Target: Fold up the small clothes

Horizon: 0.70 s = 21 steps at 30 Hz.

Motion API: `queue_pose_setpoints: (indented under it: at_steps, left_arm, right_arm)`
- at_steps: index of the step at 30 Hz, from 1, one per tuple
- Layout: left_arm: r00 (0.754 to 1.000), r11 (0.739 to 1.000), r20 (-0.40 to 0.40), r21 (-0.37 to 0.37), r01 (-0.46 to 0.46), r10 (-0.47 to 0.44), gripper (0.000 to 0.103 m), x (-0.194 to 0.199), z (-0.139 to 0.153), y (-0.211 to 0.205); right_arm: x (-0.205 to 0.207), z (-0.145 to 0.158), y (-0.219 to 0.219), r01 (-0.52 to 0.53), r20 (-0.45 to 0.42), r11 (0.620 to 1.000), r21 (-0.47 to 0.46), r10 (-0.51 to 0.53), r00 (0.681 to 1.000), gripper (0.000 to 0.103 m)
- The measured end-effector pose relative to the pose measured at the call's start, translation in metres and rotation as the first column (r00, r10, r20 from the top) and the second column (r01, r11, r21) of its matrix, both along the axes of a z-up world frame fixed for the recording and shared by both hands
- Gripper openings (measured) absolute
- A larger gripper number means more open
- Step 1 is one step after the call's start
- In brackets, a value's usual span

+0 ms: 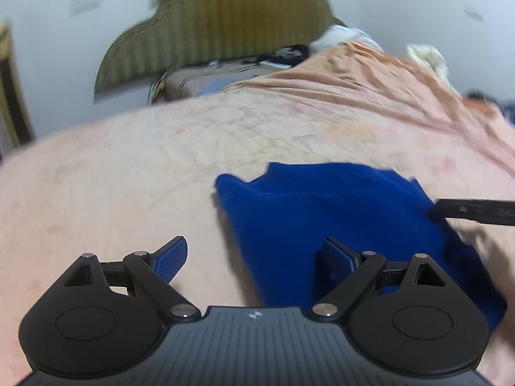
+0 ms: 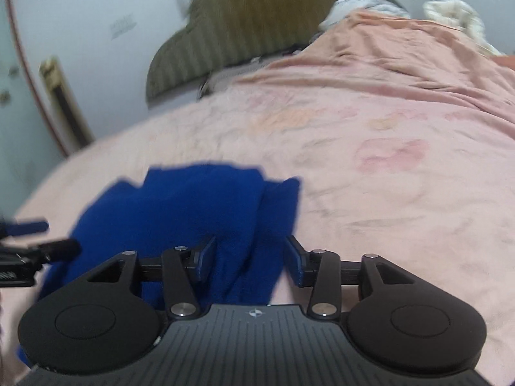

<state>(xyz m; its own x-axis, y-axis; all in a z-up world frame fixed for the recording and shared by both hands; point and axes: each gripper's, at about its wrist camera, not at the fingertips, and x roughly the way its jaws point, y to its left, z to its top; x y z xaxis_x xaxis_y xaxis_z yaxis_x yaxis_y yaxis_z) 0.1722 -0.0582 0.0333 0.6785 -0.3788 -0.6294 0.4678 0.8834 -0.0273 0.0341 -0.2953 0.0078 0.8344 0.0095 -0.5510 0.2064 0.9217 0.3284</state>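
A small blue garment [image 1: 341,212] lies rumpled on a pink bedspread [image 1: 128,167]. My left gripper [image 1: 257,263] is open, low over the garment's left edge, with its right finger over the cloth and its left finger over bare bedspread. In the right wrist view the same blue garment [image 2: 193,206] lies ahead and to the left. My right gripper [image 2: 248,260] is open, its jaws astride the garment's near right part, nothing clamped. Each gripper shows at the edge of the other's view: the right one [image 1: 476,212], the left one [image 2: 38,241].
An olive striped pillow [image 1: 219,22] leans on the white wall at the bed's head. A peach blanket [image 1: 386,77] is bunched at the far right with white cloth [image 1: 425,54] behind it. A gold-framed object [image 2: 64,103] stands by the wall at left.
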Motion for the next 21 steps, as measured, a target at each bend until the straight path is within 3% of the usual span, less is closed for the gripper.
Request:
queue_pose_setpoints:
  at_steps: [4,7,8,9,10,11,13,15,17,19,21]
  left_arm:
    - [0.982,0.982,-0.183,-0.176,-0.074,0.041,0.092,0.03,-0.013,0.021]
    - [0.969,0.968,-0.243,-0.228,-0.102,0.045,0.092,0.04,-0.019,0.025]
    - [0.968,0.967,-0.249,-0.234,-0.104,0.044,0.092,0.04,-0.02,0.025]
    - [0.967,0.966,-0.253,-0.237,-0.105,0.043,0.092,0.041,-0.019,0.024]
    - [0.966,0.965,-0.254,-0.24,-0.105,0.042,0.092,0.042,-0.018,0.023]
    - [0.968,0.965,-0.249,-0.244,-0.101,0.039,0.092,0.042,-0.016,0.023]
    - [0.974,0.965,-0.225,-0.251,-0.08,0.022,0.092,0.042,-0.012,0.022]
    - [0.976,0.97,-0.217,-0.236,-0.066,0.013,0.092,0.045,-0.014,0.018]
    - [0.966,0.974,-0.257,-0.215,-0.068,0.011,0.092,0.052,-0.023,0.011]
    - [0.955,0.972,-0.295,-0.23,-0.056,-0.015,0.092,0.053,-0.031,0.008]
    - [0.952,0.965,-0.304,-0.259,-0.048,-0.034,0.092,0.052,-0.034,0.01]
  right_arm:
    - [0.02,0.005,-0.019,-0.097,0.005,0.986,0.135,0.097,0.995,0.052]
    - [0.049,-0.004,-0.026,-0.125,-0.002,0.965,0.23,0.129,0.992,0.052]
    - [0.058,-0.009,-0.029,-0.112,-0.011,0.959,0.262,0.119,0.993,0.046]
    - [0.063,-0.013,-0.033,-0.099,-0.008,0.947,0.305,0.106,0.994,0.02]
    - [0.067,-0.017,-0.037,-0.093,0.005,0.93,0.356,0.098,0.995,0.011]
    - [0.069,-0.019,-0.039,-0.098,0.019,0.917,0.386,0.098,0.995,0.011]
    - [0.061,-0.012,-0.035,-0.081,0.036,0.943,0.322,0.073,0.997,0.009]
    - [0.049,-0.002,-0.033,-0.047,0.054,0.971,0.234,0.036,0.998,0.008]
    - [0.051,-0.005,-0.035,-0.045,0.023,0.975,0.219,0.041,0.999,0.011]
    - [0.061,-0.015,-0.036,-0.069,-0.045,0.968,0.243,0.082,0.996,0.033]
    - [0.051,-0.012,-0.036,-0.051,-0.027,0.967,0.251,0.06,0.998,0.047]
